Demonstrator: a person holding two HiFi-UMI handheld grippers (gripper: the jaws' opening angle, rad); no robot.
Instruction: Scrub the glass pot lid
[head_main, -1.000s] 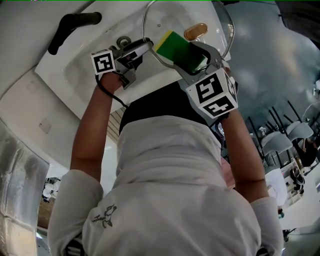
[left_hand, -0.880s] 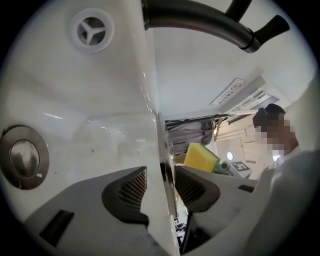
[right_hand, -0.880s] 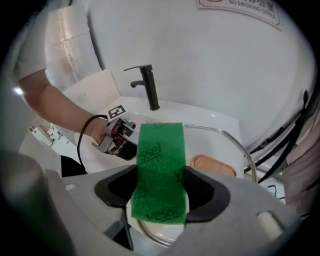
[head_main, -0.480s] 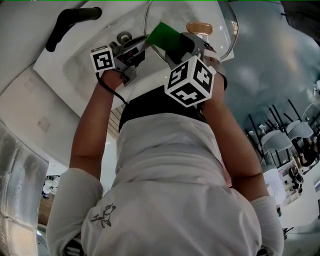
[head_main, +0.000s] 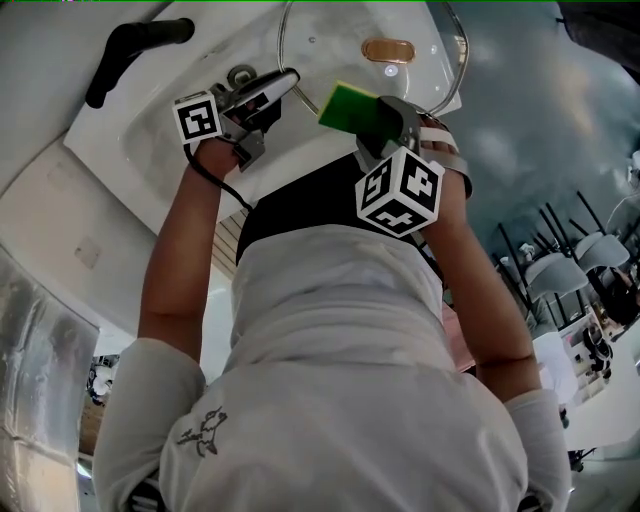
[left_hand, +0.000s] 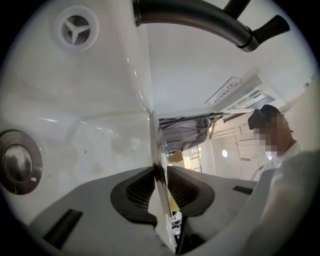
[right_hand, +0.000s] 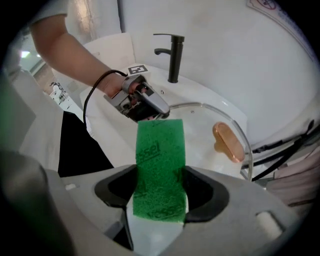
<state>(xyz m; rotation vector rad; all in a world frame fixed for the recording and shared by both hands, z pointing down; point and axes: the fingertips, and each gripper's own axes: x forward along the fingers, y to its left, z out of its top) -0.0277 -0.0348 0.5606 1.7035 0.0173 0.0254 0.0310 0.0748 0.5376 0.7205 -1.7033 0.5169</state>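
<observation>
I am holding the glass lid (head_main: 330, 45) over the sink (head_main: 130, 140) by its edge, so that the wide face is staying free for the scrubbing. My left tongs (left_hand: 159, 172) have just been closing and are pinching the thin rim between the pads, to keep the lid from swinging. My right tongs (right_hand: 160, 192) are clamping the green sponge (right_hand: 160, 150) at one end, so the long part is reaching toward the glass, near it but, I judge, not yet touching
</observation>
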